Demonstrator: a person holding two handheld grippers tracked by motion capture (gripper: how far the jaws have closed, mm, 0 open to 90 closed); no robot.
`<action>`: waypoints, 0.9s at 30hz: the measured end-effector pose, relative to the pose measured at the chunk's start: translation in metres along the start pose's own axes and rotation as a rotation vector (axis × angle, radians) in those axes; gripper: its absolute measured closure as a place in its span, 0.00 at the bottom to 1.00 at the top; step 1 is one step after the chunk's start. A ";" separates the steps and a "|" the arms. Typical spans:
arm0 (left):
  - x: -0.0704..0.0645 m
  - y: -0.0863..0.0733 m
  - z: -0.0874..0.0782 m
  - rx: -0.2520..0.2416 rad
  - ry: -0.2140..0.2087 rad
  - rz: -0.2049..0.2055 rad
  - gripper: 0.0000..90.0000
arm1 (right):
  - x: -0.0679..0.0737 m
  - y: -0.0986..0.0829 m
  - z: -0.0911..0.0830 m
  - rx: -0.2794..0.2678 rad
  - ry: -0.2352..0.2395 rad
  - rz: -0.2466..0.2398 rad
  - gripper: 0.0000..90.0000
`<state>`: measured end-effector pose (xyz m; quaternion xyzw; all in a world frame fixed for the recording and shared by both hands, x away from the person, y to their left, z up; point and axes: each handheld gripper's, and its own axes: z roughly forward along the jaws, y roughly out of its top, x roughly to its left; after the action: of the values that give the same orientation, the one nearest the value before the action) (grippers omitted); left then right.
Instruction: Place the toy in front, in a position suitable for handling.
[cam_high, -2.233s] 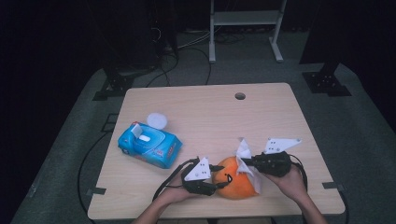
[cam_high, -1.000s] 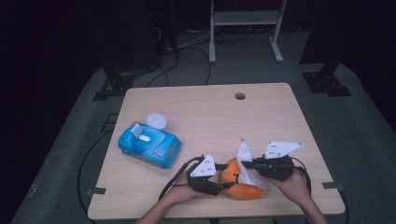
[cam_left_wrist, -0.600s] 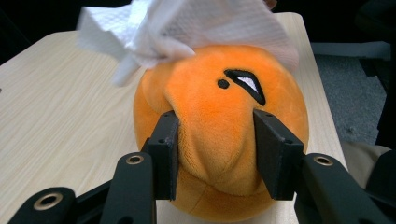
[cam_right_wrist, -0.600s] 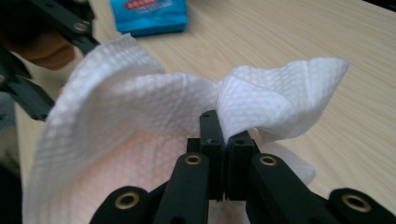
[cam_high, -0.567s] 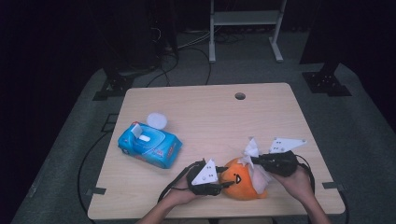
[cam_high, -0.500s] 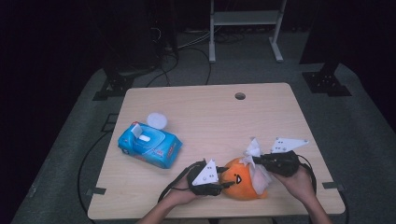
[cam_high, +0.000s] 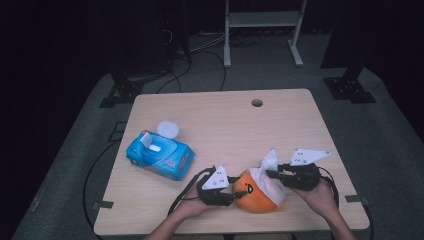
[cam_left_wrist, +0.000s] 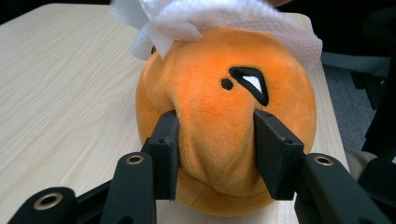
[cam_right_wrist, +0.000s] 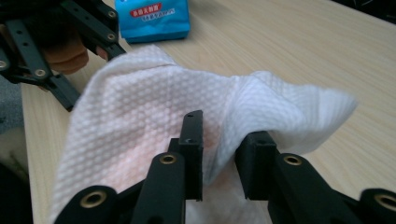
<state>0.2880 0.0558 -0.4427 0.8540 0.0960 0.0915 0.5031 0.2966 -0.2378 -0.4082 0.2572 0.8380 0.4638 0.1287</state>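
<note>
An orange plush toy (cam_high: 252, 192) with a black eye (cam_left_wrist: 247, 84) sits near the table's front edge. My left gripper (cam_high: 231, 196) is shut on a fold of its fabric (cam_left_wrist: 217, 140) from the left. A white wet wipe (cam_high: 266, 172) lies draped over the toy's top and right side. My right gripper (cam_high: 270, 174) is shut on a bunch of that wipe (cam_right_wrist: 219, 135), pressing it onto the toy. The left gripper's black linkage (cam_right_wrist: 51, 42) shows in the right gripper view at upper left.
A blue pack of wet wipes (cam_high: 160, 155) lies at the left of the wooden table (cam_high: 225, 125), with a round white lid (cam_high: 168, 128) behind it. A cable hole (cam_high: 257, 103) sits near the far edge. A white shelf frame (cam_high: 262, 30) stands beyond the table.
The toy has been tilted back upright from lying lower at the front edge. The right gripper has slid the wipe left and down over the toy.
</note>
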 end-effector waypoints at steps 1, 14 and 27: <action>0.000 0.000 0.000 0.001 0.001 -0.003 0.59 | 0.000 0.000 -0.003 -0.007 0.003 -0.002 0.78; 0.003 -0.001 0.001 0.005 -0.004 -0.026 0.57 | 0.022 0.003 0.011 0.017 0.102 -0.103 0.55; 0.008 -0.004 0.000 0.002 -0.008 -0.074 0.57 | -0.001 -0.012 -0.002 0.007 0.093 -0.007 0.97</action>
<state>0.2954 0.0601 -0.4454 0.8508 0.1257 0.0691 0.5055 0.2931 -0.2454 -0.4170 0.2329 0.8455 0.4719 0.0900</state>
